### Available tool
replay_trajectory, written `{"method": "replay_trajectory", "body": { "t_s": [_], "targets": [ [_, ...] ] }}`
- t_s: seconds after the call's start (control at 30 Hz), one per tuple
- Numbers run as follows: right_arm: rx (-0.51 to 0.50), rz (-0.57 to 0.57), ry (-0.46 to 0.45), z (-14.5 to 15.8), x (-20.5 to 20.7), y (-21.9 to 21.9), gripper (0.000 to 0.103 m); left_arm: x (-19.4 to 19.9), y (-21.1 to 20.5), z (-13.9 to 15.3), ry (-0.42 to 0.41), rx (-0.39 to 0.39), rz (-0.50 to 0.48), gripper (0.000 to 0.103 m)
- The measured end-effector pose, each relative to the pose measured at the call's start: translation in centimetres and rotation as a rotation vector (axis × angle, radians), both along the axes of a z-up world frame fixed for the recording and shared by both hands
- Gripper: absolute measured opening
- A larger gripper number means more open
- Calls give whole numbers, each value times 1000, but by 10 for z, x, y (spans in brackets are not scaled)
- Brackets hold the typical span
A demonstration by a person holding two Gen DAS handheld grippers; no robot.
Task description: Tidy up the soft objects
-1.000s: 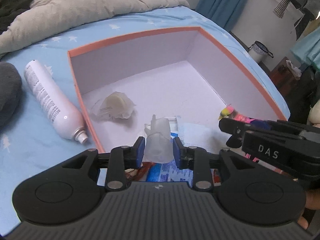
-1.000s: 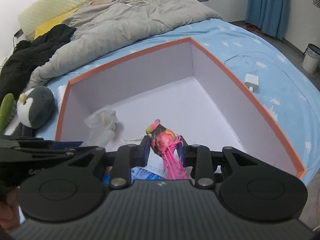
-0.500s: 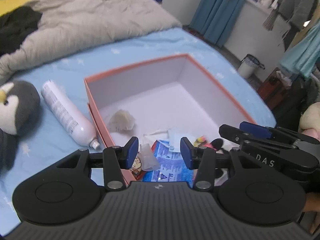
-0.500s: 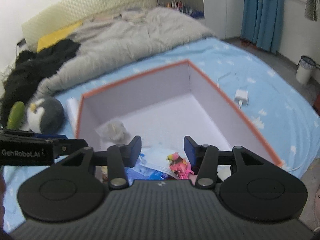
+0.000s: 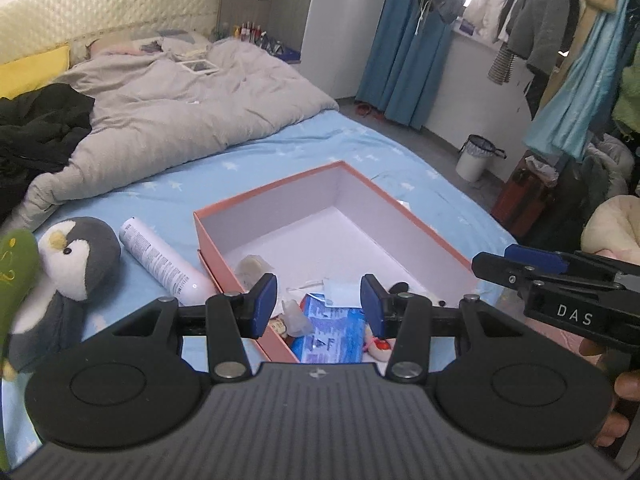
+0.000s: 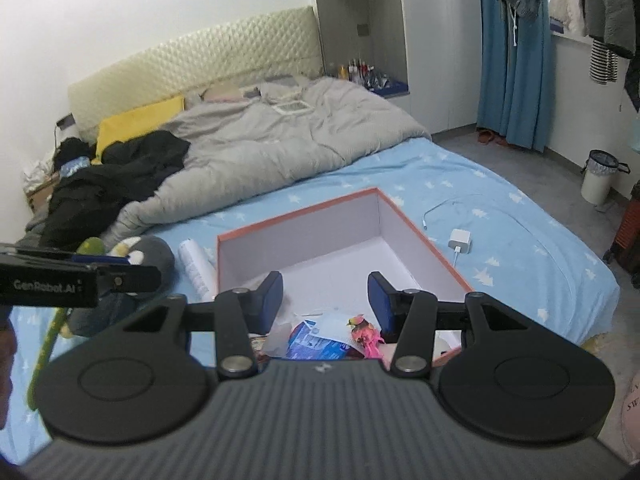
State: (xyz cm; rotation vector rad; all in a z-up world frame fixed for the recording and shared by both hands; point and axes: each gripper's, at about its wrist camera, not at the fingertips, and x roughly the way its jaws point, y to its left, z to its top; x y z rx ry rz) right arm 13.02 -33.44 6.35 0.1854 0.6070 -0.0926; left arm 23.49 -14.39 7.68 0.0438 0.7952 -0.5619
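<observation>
Penguin (image 5: 76,256) is judged the next pick, outside box (image 5: 280,200). Left gripper (image 5: 318,304) and right gripper (image 6: 326,300) are held spread, empty, above it.

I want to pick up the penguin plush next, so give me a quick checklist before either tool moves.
1. Left tool open, holding nothing: ok.
2. Right tool open, holding nothing: ok.
3. Pink toy lying inside the orange-rimmed cardboard box: ok.
4. Grey and white penguin plush in view on the blue star-print sheet, outside the box: ok.
5. White spray can lies close beside the plush; touching or not: cannot tell.
6. Room left in the box's far half: ok.
</observation>
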Motion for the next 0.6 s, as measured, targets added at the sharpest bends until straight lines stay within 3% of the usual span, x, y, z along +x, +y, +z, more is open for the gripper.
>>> {"method": "replay_trajectory", "body": {
  "t_s": [0.3,0.6],
  "targets": [
    [-7,9,-24,13,-56,19,50,-74,11,28,-129,67,-47,52],
    [22,-30,-63,27,-109,22,50,-124,35,50,-128,-41,-7,52]
  ]
}}
